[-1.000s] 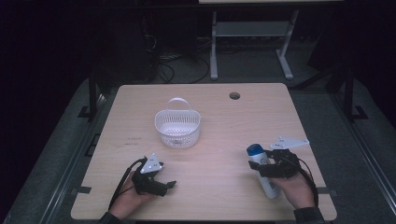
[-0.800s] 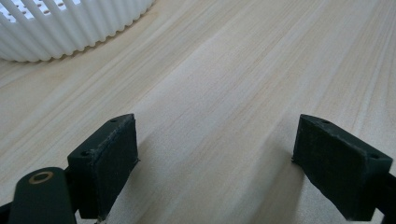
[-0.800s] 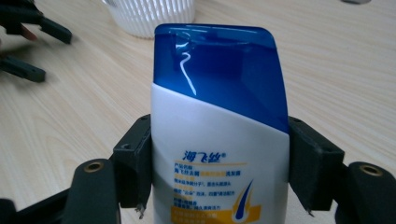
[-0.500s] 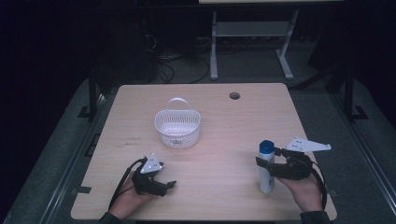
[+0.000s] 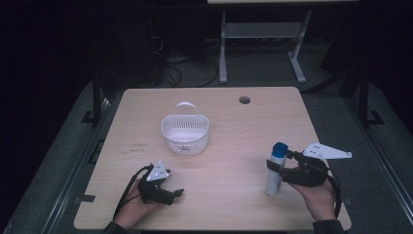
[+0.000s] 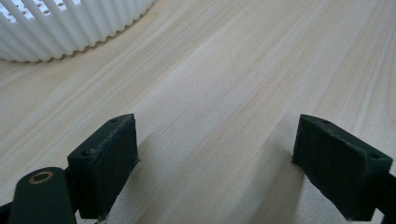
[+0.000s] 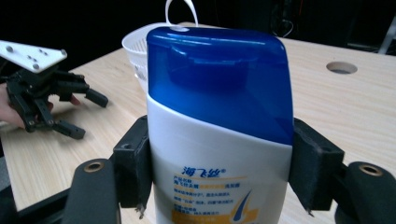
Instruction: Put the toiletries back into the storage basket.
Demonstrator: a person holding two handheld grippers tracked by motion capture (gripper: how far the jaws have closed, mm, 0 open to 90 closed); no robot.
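1. The right gripper (image 5: 276,171) is clamped on a white plastic bottle (image 5: 275,169) with a glossy blue cap (image 7: 219,74); one black pad presses each flat side just below the cap. The bottle stands upright, its base on the counter (image 5: 234,131).
2. On the bottle's front, blue Chinese characters sit above a band of small blue print on an orange and yellow patch with a dark blue swoosh. The small print is too fine to read.
3. The bottle is smooth, with a wide oval body; the cap's lower edge slants across it.
4. The left gripper (image 5: 176,193) lies low over the counter with its jaws wide apart and nothing but bare wood between them — the pads (image 6: 109,163) are matte black blocks.
5. A white plastic basket (image 5: 185,133) with ribbed, slotted walls and a thin loop handle stands beyond the left gripper, and well apart from the right gripper on its left.
6. The counter is pale wood grain, with a round hole (image 5: 244,100) far ahead of the right gripper — near the back edge.
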